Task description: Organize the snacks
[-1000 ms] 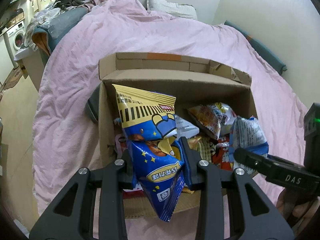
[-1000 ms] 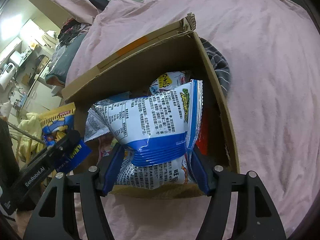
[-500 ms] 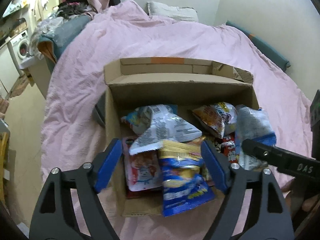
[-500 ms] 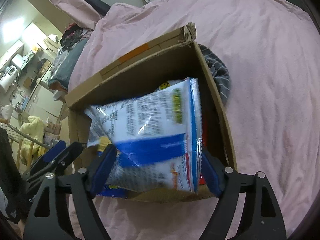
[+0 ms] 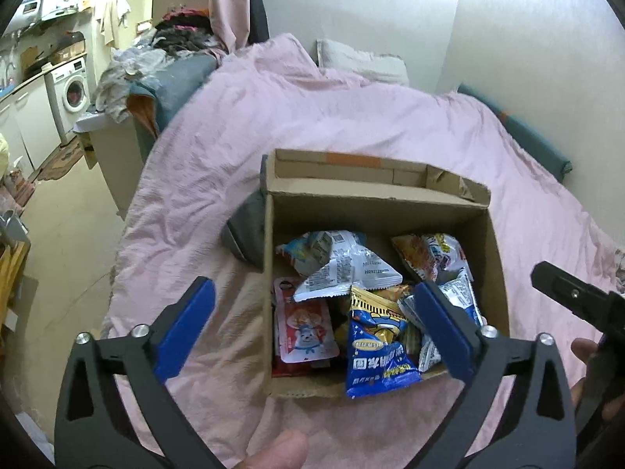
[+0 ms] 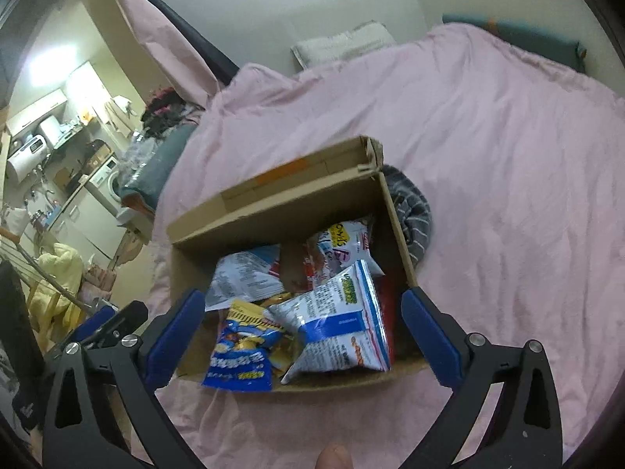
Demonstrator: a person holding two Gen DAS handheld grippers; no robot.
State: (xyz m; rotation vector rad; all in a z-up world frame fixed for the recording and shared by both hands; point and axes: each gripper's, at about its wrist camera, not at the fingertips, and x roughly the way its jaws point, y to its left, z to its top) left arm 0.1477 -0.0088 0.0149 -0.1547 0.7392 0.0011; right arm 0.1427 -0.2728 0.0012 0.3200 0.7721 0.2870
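An open cardboard box (image 5: 498, 262) (image 6: 394, 211) sits on the pink bed and holds several snack bags. A blue and yellow bag (image 5: 377, 346) (image 6: 244, 346) lies at the box's near edge and hangs over it. A white and blue bag (image 6: 338, 322) (image 5: 459, 301) lies beside it at the right. My left gripper (image 5: 312, 326) is open and empty above the box's near left corner. My right gripper (image 6: 302, 330) is open and empty above the box's near side. The right gripper's finger (image 5: 574, 297) shows at the right of the left wrist view.
The pink duvet (image 5: 351, 117) covers the bed around the box. A grey striped cloth (image 6: 414, 211) lies against the box's right wall, and a grey item (image 5: 246, 226) against its left wall. A washing machine (image 5: 72, 88), clothes piles and the floor lie to the left.
Both grippers opened and let go of their bags, which dropped into the box. Both grippers then pulled back and up, away from the box.
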